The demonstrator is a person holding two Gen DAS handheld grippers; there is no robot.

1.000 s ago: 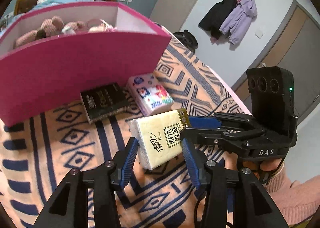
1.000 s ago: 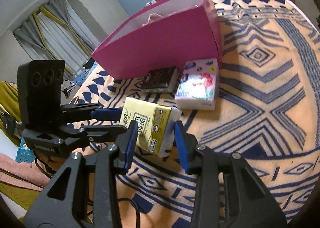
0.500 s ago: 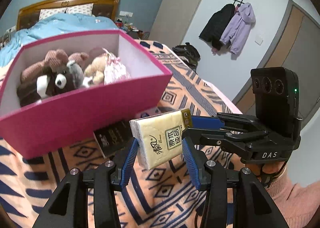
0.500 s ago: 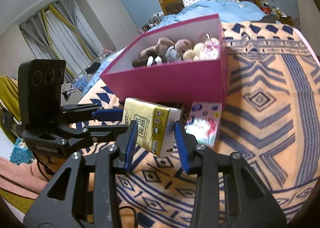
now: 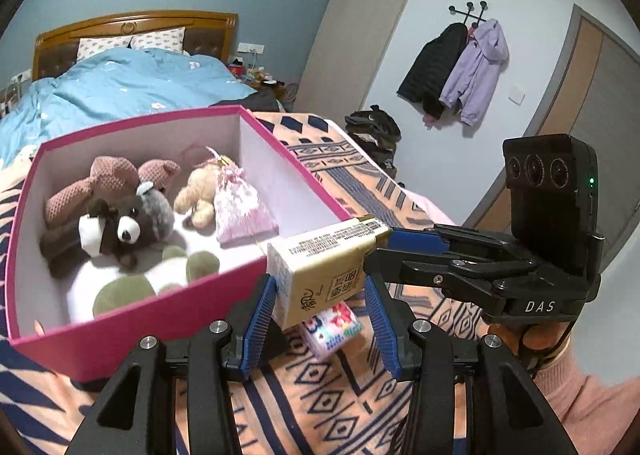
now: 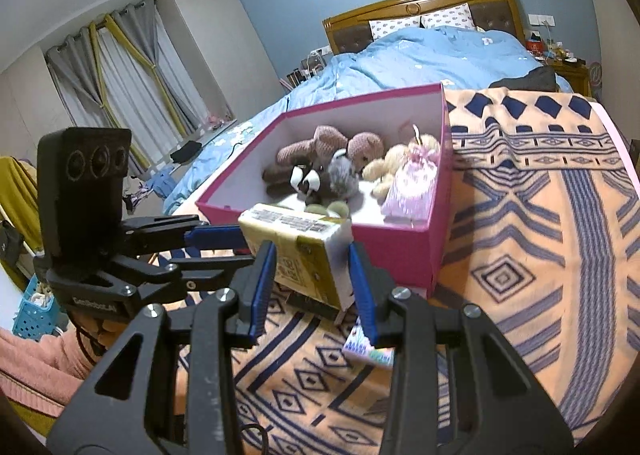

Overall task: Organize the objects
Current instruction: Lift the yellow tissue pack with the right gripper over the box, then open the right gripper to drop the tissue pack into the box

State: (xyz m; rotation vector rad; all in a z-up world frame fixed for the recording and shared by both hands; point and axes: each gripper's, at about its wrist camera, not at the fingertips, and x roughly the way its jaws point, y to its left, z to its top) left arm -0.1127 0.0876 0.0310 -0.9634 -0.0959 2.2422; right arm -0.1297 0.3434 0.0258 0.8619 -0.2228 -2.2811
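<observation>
Two grippers, left gripper (image 5: 318,317) and right gripper (image 6: 313,287), each pinch one yellow tissue pack (image 5: 326,273) from crossing sides, holding it above the near rim of the pink box (image 5: 132,319). Uneven release could drop it outside, onto the blanket (image 6: 540,255).

Free room in box (image 5: 132,319) nr side.

Both wrist cameras look forward and down, close in, from the near side – left from the left, right from the right – sharing the pink box (image 5: 132,319) (image 6: 400,251) and bed (image 5: 120,83) (image 6: 420,55).
</observation>
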